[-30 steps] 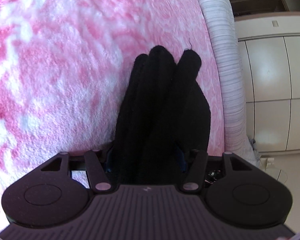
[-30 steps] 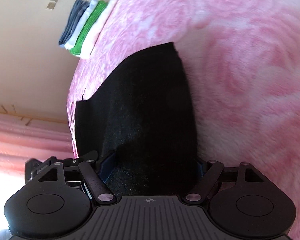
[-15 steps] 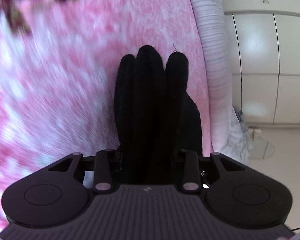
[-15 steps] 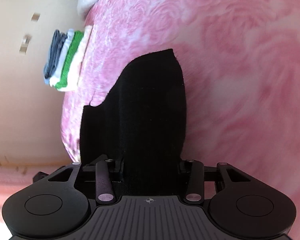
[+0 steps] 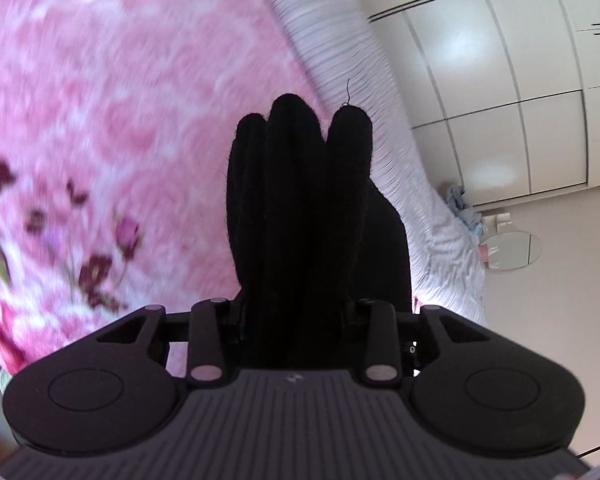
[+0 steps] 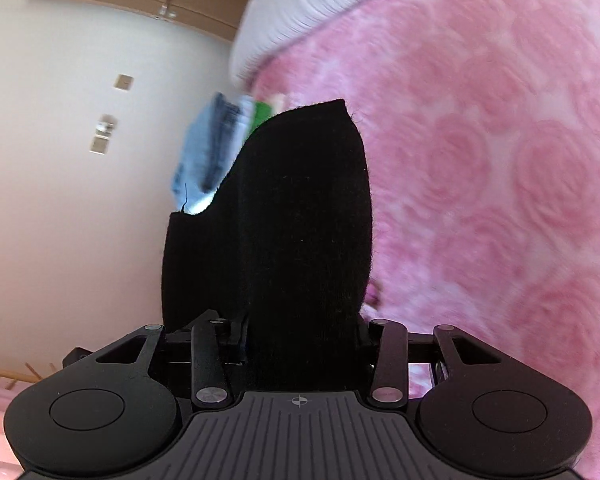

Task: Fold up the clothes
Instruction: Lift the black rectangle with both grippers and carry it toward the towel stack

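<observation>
Black knitted glove (image 5: 312, 208), gripped at both ends and held up off pink rose-patterned fleece blanket (image 5: 132, 112). Left gripper (image 5: 300, 320) clamped on bunched finger end, three rounded fingertips poking forward past it, loose thread at one tip. Right gripper (image 6: 304, 332) clamped on flat cuff end, cloth filling the gap between its fingers, corner rising ahead. Jaws of both narrowed down onto the fabric within the last second, steady since. Stack of folded clothes, blue, white and green (image 6: 216, 148), blurred, at blanket's edge behind the cuff. White wardrobe doors (image 5: 520, 80) beyond pale striped bedding (image 5: 340, 52).
</observation>
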The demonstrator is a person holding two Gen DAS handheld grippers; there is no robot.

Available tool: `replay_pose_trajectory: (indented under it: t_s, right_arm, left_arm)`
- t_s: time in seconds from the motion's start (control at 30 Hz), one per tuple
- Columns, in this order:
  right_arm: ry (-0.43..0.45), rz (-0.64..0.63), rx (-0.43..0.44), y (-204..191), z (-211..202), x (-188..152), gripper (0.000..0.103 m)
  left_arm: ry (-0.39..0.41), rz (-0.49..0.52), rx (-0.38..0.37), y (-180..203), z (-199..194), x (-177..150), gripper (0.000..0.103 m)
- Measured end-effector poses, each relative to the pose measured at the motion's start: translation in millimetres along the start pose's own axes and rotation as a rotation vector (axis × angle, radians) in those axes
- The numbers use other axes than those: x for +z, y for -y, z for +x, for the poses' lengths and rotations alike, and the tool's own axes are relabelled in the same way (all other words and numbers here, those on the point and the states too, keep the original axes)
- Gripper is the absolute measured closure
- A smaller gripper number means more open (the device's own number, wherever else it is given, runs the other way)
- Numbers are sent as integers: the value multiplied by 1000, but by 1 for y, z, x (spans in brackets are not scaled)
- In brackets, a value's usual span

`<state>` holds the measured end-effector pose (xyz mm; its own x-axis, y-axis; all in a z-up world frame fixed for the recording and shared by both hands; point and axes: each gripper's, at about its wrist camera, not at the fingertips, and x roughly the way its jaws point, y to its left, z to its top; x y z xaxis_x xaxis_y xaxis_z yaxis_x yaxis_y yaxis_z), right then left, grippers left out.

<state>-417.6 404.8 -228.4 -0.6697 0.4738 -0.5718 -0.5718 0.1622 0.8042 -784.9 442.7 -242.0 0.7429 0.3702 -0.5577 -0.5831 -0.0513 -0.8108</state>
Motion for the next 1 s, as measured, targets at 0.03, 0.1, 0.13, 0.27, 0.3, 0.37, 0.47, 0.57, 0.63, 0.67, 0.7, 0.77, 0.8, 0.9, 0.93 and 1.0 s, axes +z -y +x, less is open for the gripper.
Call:
replay_pose_trajectory:
  t_s: [0.03,0.1,0.13,0.27,0.3,0.37,0.47,0.57,0.63,0.67,0.7,0.77,0.8,0.9,0.93,1.0]
  right_arm:
    - [2,-7,7,-8,-2,3,61]
    - [-2,-18,17,-21,-4,9,61]
    - [-8,-23,21,-28,-4,14,61]
    - [-32,-46,35,-55,-4,32,61]
    - [-36,-54,35,-62,-3,36,61]
    - [-34,-67,37,-78,4,44,61]
    - [-25,-88,42,-103,19,53,61]
    - [9,-105,55,-128,41,56,61]
    - [41,-98,57,-143,61,57,61]
    - [62,-87,55,-150,73,55,61]
    - [86,-74,52,-156,86,52,61]
    - [134,-40,44,-170,112,46,61]
    - [161,-8,39,-177,128,42,61]
    - [219,86,27,-201,175,33,61]
    - [233,107,23,-210,191,31,61]
    - [258,131,19,-228,221,31,61]
  left_arm:
    - [12,2,-1,6,-5,4,72]
    - [33,4,-1,17,-13,12,72]
    - [45,4,-2,22,-17,15,72]
    - [89,-12,-11,36,-32,26,72]
    - [95,-17,-16,39,-37,31,72]
    - [104,-27,-26,43,-45,44,72]
    - [114,-3,-38,45,-56,74,72]
    - [109,30,-56,39,-69,112,72]
    - [88,61,-64,30,-76,144,72]
    - [71,77,-68,24,-79,161,72]
    - [49,96,-74,17,-81,179,72]
    - [-1,126,-79,2,-86,218,72]
    - [-27,136,-77,-5,-88,237,72]
    - [-82,202,-54,-26,-102,293,71]
    - [-104,207,-52,-35,-107,312,72]
    - [-137,225,-51,-49,-115,347,72]
